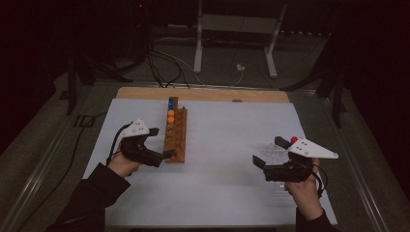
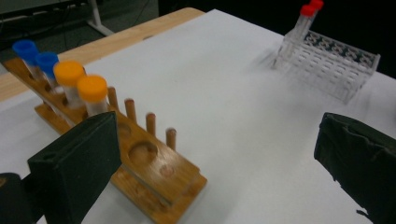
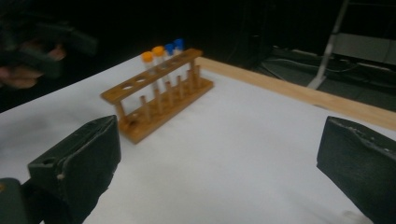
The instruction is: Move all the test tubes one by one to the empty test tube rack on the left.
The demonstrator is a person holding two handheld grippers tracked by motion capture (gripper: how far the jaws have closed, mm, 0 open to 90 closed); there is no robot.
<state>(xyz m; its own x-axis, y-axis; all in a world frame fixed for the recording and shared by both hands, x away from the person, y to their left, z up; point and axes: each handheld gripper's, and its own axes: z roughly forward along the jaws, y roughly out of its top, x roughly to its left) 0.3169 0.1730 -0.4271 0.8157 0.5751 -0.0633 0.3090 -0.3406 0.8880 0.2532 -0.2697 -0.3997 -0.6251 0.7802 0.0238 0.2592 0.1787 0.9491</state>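
Four capped tubes upright | wooden rack lengthwise front-to-back | both grippers' fingers wide, empty

A white sheet covers most of the surface, leaving a bare wooden strip along the far edge. Beyond that edge, a grey floor carries black and white cables and a metal stand's legs.

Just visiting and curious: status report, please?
Left gripper jaws open, empty, beside wooden rack. Right gripper jaws open, empty, by clear rack. Four capped tubes in wooden rack. Nothing in the way.
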